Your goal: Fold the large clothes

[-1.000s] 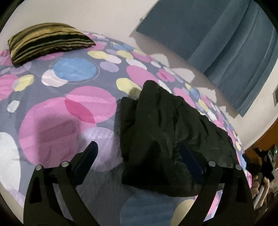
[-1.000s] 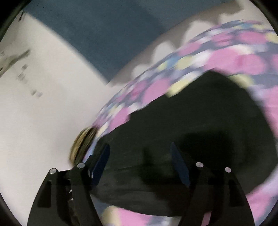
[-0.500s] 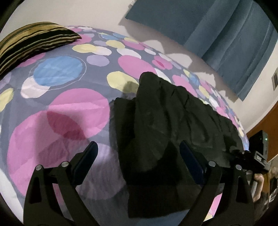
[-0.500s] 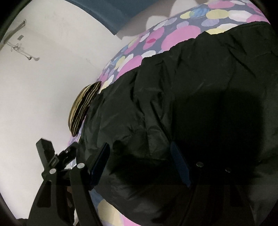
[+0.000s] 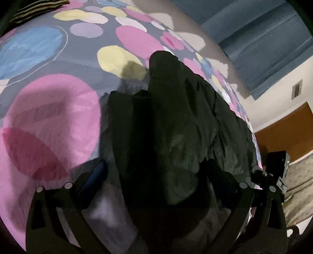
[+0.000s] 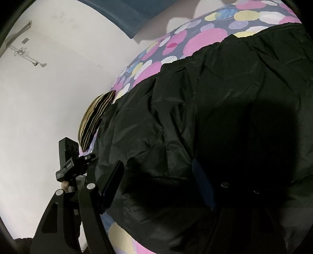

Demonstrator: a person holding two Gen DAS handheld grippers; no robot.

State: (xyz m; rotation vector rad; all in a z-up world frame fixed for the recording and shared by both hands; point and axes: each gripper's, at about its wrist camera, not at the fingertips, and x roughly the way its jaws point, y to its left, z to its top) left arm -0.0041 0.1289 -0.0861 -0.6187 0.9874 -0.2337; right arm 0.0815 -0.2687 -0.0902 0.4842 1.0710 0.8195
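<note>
A large black puffy jacket (image 5: 176, 121) lies crumpled on a bed with a dotted pink, blue and yellow cover (image 5: 58, 109). My left gripper (image 5: 156, 172) is open, its fingers either side of the jacket's near edge, close above it. In the right wrist view the jacket (image 6: 225, 109) fills most of the frame. My right gripper (image 6: 158, 175) is open and low over the jacket's near hem. The left gripper's body (image 6: 72, 164) shows at the jacket's far end in the right wrist view; the right gripper's body (image 5: 277, 172) shows in the left wrist view.
A striped black and yellow cushion (image 6: 95, 117) lies at the head of the bed, also at the top left in the left wrist view (image 5: 35, 9). Blue curtains (image 5: 260, 39) hang on the wall behind the bed. An orange-brown door (image 5: 285, 132) stands at right.
Both grippers have moved in closer and lower to the jacket; it now fills more of each view. Both stay open.
</note>
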